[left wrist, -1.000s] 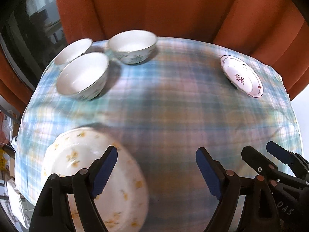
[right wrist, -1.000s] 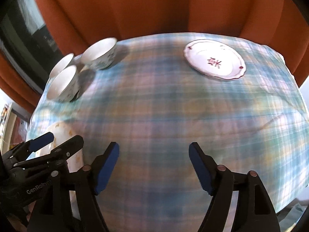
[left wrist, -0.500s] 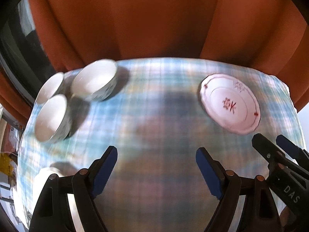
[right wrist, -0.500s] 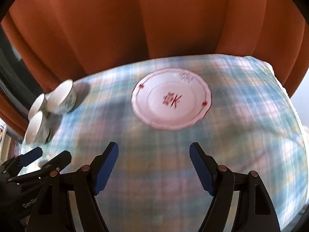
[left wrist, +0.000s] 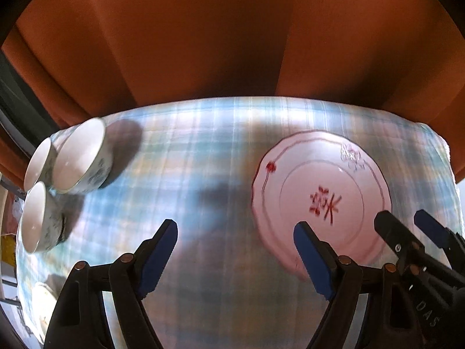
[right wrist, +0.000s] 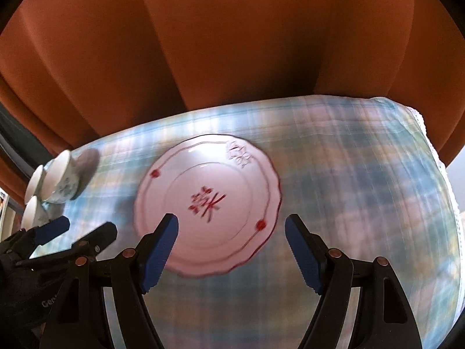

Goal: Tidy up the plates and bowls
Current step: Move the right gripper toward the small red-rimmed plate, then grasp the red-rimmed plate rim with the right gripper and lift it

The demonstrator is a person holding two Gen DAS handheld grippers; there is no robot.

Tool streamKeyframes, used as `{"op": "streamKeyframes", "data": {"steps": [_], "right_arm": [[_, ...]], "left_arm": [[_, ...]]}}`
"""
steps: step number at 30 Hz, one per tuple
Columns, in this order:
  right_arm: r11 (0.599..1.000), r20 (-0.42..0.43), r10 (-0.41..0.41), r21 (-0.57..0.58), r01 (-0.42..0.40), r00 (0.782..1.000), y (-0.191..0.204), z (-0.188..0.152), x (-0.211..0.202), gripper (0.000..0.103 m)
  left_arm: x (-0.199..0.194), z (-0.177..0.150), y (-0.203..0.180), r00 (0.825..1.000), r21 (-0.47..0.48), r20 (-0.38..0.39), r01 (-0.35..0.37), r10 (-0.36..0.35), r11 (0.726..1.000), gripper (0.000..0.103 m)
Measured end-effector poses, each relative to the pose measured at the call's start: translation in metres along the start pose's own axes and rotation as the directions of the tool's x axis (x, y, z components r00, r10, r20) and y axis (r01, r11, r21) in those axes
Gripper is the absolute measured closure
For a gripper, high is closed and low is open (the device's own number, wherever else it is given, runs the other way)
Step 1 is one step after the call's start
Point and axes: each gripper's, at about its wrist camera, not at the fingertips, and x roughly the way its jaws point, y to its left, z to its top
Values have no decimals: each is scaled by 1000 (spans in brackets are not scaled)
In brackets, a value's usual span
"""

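Observation:
A white plate with red markings (right wrist: 207,203) lies flat on the plaid tablecloth (right wrist: 363,189). My right gripper (right wrist: 229,251) is open and empty, hovering over the plate's near edge. My left gripper (left wrist: 235,257) is open and empty, just left of the same plate (left wrist: 319,200). Three white bowls (left wrist: 81,160) stand clustered at the table's far left; they also show in the right wrist view (right wrist: 61,177). A plate with yellow flowers (left wrist: 43,296) peeks in at the lower left.
Orange curtains (left wrist: 232,43) hang right behind the table's far edge. The table's right edge (right wrist: 444,189) has a lace trim. The right gripper shows in the left wrist view (left wrist: 412,232), close beside the left one.
Both grippers have swung right and forward toward the red-marked plate, which now looms larger. The bowls and the yellow-flowered plate have slid to the left edge of view.

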Motion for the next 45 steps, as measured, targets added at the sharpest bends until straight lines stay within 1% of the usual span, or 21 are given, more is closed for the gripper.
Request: {"op": "streamKeyframes", "data": {"steps": [9,11,12,14,15,17,18,19,21,26,30,35,38,41,44,45], "right_arm": [[1000,-25,-18,16,19,1000,-21,19,48,25],[1000,-31,-9,14,10,999,-22,20,57,29],[1000,-42,-3,15,4,999,-22,21,63,35],[1000,-50,-3,16,3,999,-21,21,69,43],[1000,-52,-8,15,9,999,-20,21,71,51],[1000,-55,-27,6,27,998,-18,21,76,52],[1000,-57,-29,2,29,998,-17,21,77,52],[999,-60,-32,0,32,998,-18,22,79,52],[999,-67,-36,-2,36,997,-17,21,81,54],[999,-78,-45,12,46,996,-14,20,78,54],[999,-100,-53,-4,53,994,-4,7,69,54],[998,-120,-58,-28,55,991,9,-15,52,54],[998,-136,-57,-32,54,989,17,-31,39,54],[996,-128,-76,-52,70,989,28,-51,24,54],[996,-141,-76,-59,68,987,39,-70,14,54],[996,-150,-76,-59,68,986,42,-75,12,54]], "left_arm": [[44,24,-28,999,25,-25,-26,27,999,27],[52,24,-30,999,33,-41,-19,20,999,30],[56,23,-32,999,40,-54,-9,11,999,33],[62,21,-34,998,54,-67,9,-5,998,35],[63,21,-35,998,56,-69,10,-6,998,36],[68,19,-36,996,57,-84,22,-17,998,39],[68,19,-36,997,51,-71,34,-30,998,41],[68,18,-37,997,52,-74,38,-34,998,41],[68,18,-38,996,47,-75,61,-57,997,46],[65,13,-34,995,46,-77,60,-56,997,46],[59,1,-25,993,27,-100,64,-61,998,47],[46,-25,-7,991,9,-115,66,-64,998,47],[35,-42,3,989,12,-127,76,-74,997,47],[25,-58,15,990,19,-123,69,-67,997,47],[16,-79,31,990,6,-125,68,-67,998,47],[16,-78,33,990,3,-127,69,-68,998,47]]}}
